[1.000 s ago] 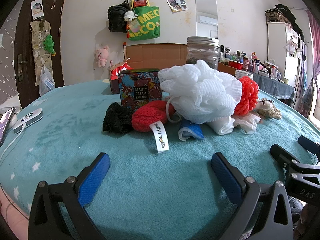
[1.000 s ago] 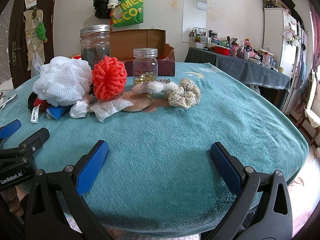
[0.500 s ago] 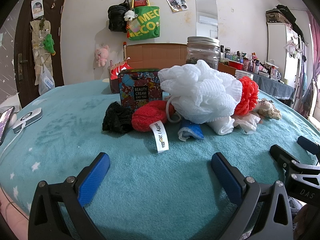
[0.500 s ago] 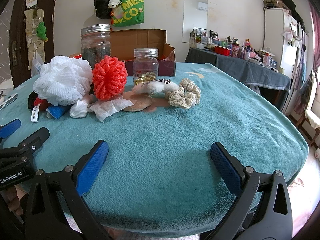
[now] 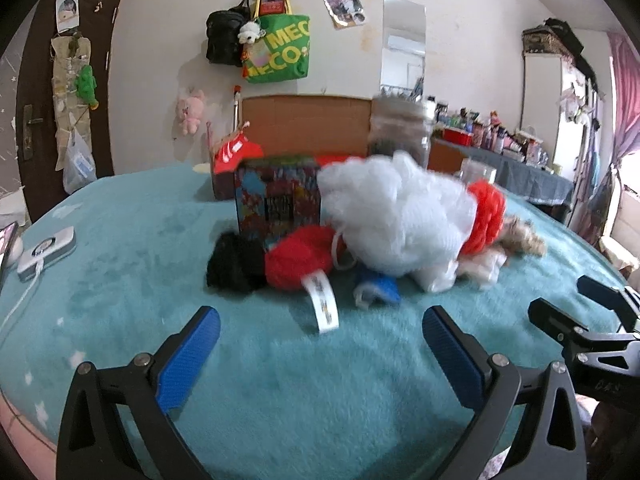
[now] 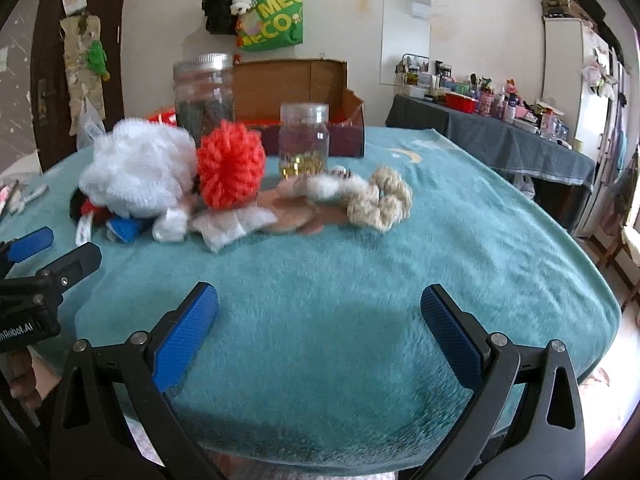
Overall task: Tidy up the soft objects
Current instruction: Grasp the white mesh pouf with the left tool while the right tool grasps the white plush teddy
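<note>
A heap of soft things lies mid-table: a white mesh pouf (image 5: 400, 220) (image 6: 140, 168), an orange-red yarn ball (image 6: 231, 164) (image 5: 486, 216), a red knit piece with a white tag (image 5: 300, 258), a black scrunchie (image 5: 234, 260), a blue cloth (image 5: 378, 286), white tissue (image 6: 232, 226) and a beige scrunchie (image 6: 380, 200). My left gripper (image 5: 320, 334) is open and empty, short of the heap. My right gripper (image 6: 320, 312) is open and empty, over bare blanket in front of the beige scrunchie.
A teal blanket (image 6: 360, 272) covers the table. A colourful tin (image 5: 278, 200), a big jar (image 6: 204, 92), a small jar (image 6: 304, 140) and an open cardboard box (image 6: 296, 84) stand behind the heap. A phone (image 5: 46, 250) lies at the left.
Both grippers have moved slightly forward toward the heap, and the views are blurred by motion. Both stay open. The objects have not moved.
</note>
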{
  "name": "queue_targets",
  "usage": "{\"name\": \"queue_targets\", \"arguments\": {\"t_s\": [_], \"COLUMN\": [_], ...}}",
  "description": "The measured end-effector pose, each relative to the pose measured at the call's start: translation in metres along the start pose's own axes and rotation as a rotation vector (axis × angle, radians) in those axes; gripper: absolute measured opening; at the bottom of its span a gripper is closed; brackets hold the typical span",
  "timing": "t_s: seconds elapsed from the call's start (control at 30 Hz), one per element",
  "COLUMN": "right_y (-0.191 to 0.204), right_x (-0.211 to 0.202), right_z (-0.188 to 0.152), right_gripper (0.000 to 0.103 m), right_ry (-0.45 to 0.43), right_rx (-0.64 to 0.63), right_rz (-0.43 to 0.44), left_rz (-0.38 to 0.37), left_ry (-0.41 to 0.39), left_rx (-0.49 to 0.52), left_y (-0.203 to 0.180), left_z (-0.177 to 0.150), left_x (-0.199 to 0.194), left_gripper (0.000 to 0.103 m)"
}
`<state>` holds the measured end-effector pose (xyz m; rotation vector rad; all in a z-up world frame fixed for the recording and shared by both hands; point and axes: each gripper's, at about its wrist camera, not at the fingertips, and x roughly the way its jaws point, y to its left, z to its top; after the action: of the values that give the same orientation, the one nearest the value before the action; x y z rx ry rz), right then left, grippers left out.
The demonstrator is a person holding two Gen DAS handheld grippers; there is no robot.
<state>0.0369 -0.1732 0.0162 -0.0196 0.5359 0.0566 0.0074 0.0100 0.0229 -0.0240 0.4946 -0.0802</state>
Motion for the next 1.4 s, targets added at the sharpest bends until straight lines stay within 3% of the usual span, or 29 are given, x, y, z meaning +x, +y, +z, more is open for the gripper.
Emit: {"name": "queue_targets", "arguments": {"t_s": [0.37,0.53,0.67,0.97,1.07,1.17,1.2,1.23,1.33,1.4], "right_y": [-0.032,-0.051,-0.062,-0.042,-0.036,-0.035,-0.037,-0.039,-0.04,-0.039], "right_x": [0.013,0.024,0.036,0.066,0.075,0.086,0.089,0.092,0.093,0.087], "right_z": [0.045,0.065,0.08,0.093,0.092,0.091,0.09,0.09,0.085,0.084], "right_gripper": [0.103,0.103,0.103,0.103,0.096,0.076,0.063,0.051,0.045,0.043], "right_ry": [-0.004,0.023,0.06,0.156,0.184,0.232,0.25,0.266,0.277,0.255], "right_rx": [0.031,0.061,0.089,-0.062,-0.126,-0.139,-0.13,-0.116,-0.102,-0.104], "right_rz": [0.041,0.049,0.111,0.231,0.257,0.304,0.32,0.343,0.376,0.38], "left_rz": [-0.107,-0.142,-0.152,-0.172,-0.179,-0.182,-0.19,-0.203,-0.279,-0.283], "left_ry": [-0.016,0.012,0.038,0.132,0.153,0.162,0.168,0.174,0.212,0.205], "left_rx": [0.047,0.063,0.072,0.073,0.067,0.073,0.075,0.077,0.08,0.09], "left_y": [-0.001,-0.008,-0.013,-0.019,-0.021,-0.024,-0.025,-0.025,-0.028,-0.031], "left_z": [0.042,0.059,0.068,0.078,0.078,0.076,0.075,0.074,0.072,0.071], "left_x": [-0.007,0.001,0.013,0.043,0.048,0.052,0.053,0.054,0.056,0.053], "left_gripper": [0.103,0.103,0.103,0.103,0.103,0.103,0.101,0.094,0.064,0.059]}}
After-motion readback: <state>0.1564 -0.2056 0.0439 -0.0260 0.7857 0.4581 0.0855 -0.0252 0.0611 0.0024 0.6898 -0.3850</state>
